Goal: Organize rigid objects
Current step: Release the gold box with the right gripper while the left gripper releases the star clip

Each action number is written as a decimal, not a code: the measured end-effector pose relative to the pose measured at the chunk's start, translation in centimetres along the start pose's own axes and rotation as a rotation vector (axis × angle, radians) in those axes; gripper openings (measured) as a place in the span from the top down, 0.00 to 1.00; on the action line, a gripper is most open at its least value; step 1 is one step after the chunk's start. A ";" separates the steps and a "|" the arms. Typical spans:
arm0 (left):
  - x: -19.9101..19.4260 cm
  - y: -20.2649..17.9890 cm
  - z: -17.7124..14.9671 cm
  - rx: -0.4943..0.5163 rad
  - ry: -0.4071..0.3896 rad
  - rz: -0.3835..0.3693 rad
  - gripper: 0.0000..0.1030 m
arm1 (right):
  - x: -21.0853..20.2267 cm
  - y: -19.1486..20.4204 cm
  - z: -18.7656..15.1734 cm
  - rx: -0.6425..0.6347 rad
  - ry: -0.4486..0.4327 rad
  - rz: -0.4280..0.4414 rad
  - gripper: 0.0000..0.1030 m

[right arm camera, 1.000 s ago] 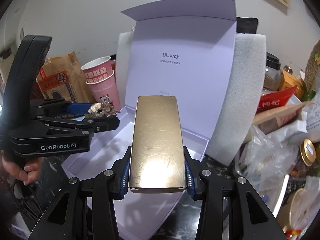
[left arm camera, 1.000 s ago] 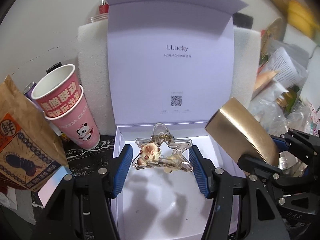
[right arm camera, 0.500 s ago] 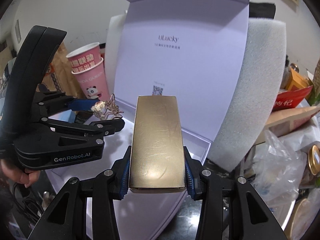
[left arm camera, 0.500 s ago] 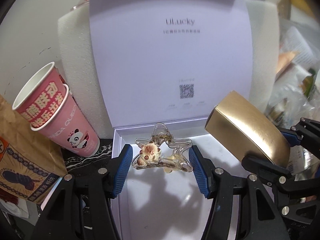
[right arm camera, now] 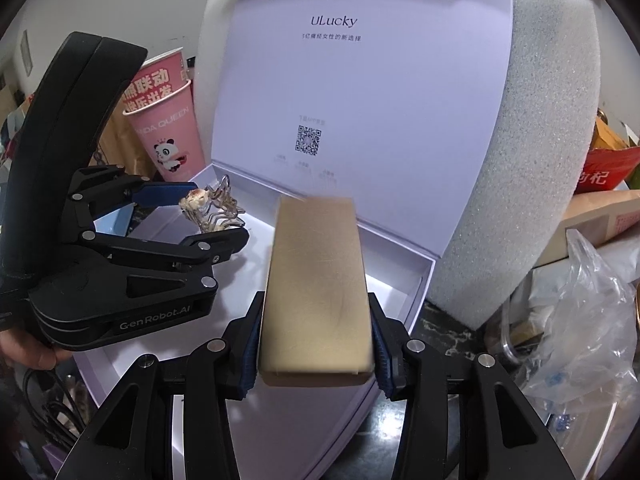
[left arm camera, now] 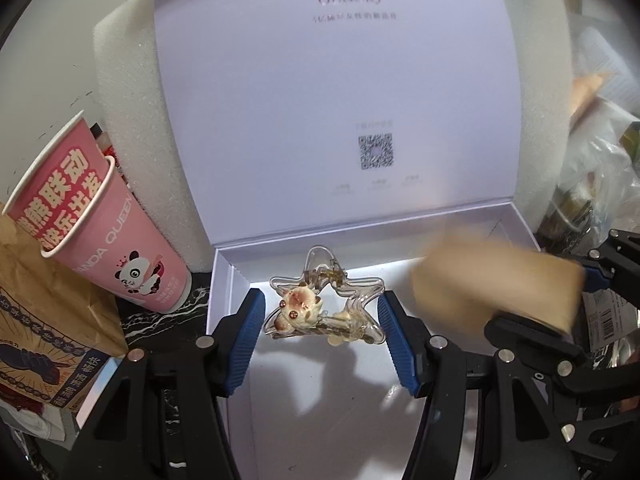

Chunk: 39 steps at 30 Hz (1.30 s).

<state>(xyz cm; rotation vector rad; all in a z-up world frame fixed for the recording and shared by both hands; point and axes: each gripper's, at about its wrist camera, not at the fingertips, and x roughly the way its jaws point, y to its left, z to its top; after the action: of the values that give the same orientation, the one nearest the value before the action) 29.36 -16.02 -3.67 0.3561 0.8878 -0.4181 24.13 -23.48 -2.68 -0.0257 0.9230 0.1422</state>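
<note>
My left gripper (left arm camera: 322, 320) is shut on a clear star-shaped hair clip (left arm camera: 320, 308) with a small bear charm, and holds it just above the back of the open white gift box (left arm camera: 224, 280). The right wrist view shows the same left gripper (right arm camera: 216, 216) and hair clip (right arm camera: 218, 210) at the left. A gold rectangular box (right arm camera: 316, 292) lies between the pads of my right gripper (right arm camera: 316, 344), over the gift box's right half (right arm camera: 424, 280). Those jaws are opening, and the gold box (left arm camera: 496, 280) looks blurred while the fingers stay sharp.
The gift box's lid (left arm camera: 332, 100) stands upright against white foam blocks (right arm camera: 540, 140). Stacked pink paper cups (left arm camera: 100, 232) and a brown paper bag (left arm camera: 48, 320) are at the left. Plastic bags (right arm camera: 580, 340), cartons and jars crowd the right. A hand (right arm camera: 24, 348) holds the left gripper.
Both grippers have sunk and come closer to the gift box, whose lid now fills more of each view. The gold box has turned blurry between the right pads.
</note>
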 end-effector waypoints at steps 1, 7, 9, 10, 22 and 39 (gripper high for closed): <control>-0.1 0.0 0.0 0.002 -0.008 0.004 0.44 | 0.0 0.0 0.0 -0.001 -0.001 0.001 0.54; -0.4 0.1 -0.2 -0.008 0.000 0.000 0.43 | -0.3 0.0 0.3 0.001 -0.021 -0.039 0.42; -0.4 0.2 0.0 -0.023 0.013 -0.011 0.43 | -0.5 -0.2 0.2 0.013 -0.021 -0.039 0.42; -0.3 0.4 0.0 -0.030 0.018 -0.012 0.43 | -0.6 -0.4 0.2 0.020 -0.020 -0.041 0.42; -1.2 1.8 -0.4 -0.053 0.047 -0.071 0.43 | -2.8 -0.8 -0.5 0.038 -0.039 -0.064 0.42; -6.3 1.8 -0.6 -0.062 -0.027 -0.027 0.42 | -7.9 -0.5 -1.7 0.040 -0.089 -0.103 0.42</control>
<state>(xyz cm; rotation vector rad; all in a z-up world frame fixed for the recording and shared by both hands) 26.32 -12.92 1.28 0.2812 0.8781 -0.4190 18.15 -25.01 2.59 -0.0292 0.8338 0.0291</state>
